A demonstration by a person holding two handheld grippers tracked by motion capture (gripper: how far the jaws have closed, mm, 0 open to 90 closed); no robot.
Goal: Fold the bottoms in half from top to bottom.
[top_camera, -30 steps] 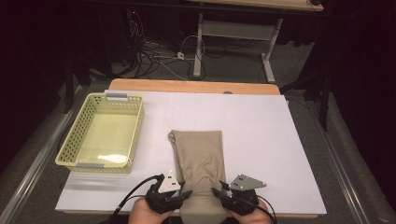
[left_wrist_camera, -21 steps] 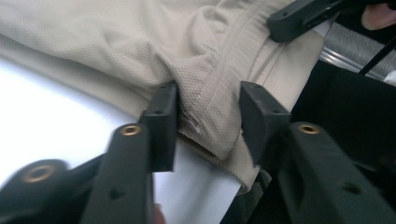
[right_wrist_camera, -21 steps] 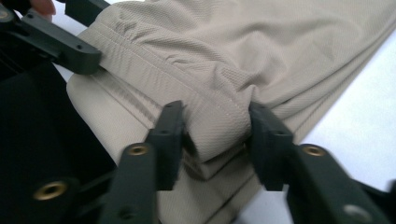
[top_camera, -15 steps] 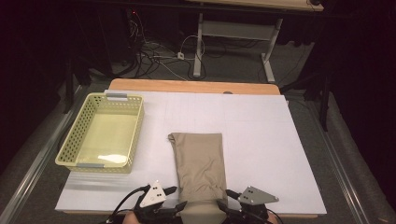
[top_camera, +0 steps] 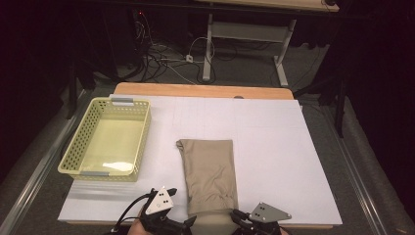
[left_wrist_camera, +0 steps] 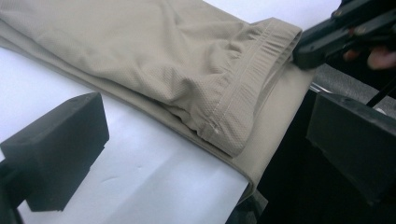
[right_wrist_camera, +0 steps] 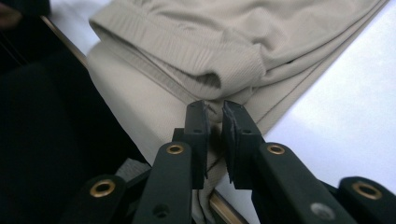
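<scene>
Centrally, a folded pair of beige trousers (top_camera: 209, 176) lies lengthwise on the white sheet covering the tabletop (top_camera: 274, 147), its waistband end reaching the near edge and a lower layer of the cloth hanging just over that edge. To the left of the trousers, well apart from them, stands a pale yellow perforated basket (top_camera: 78, 152) with grey handle clips at its two short ends. At the bottom of the high view, the left gripper (top_camera: 164, 223) sits just left of the waistband end and the right gripper (top_camera: 244, 220) just right of it, each carrying a grey three-cornered plate with a black cable trailing from the left one. In the left gripper view, the left fingers (left_wrist_camera: 56, 154) stand wide apart after having just been opening; the corner of the elastic waistband (left_wrist_camera: 252, 84) lies between and beyond them on the sheet, untouched by either pad. In the right gripper view, the right fingers (right_wrist_camera: 198, 135) have just been closing and stand nearly together, a narrow slit remaining; a thin fold of the trouser edge (right_wrist_camera: 215, 128) sits in that slit at the table's near edge, and whether the pads actually press it cannot be told.
</scene>
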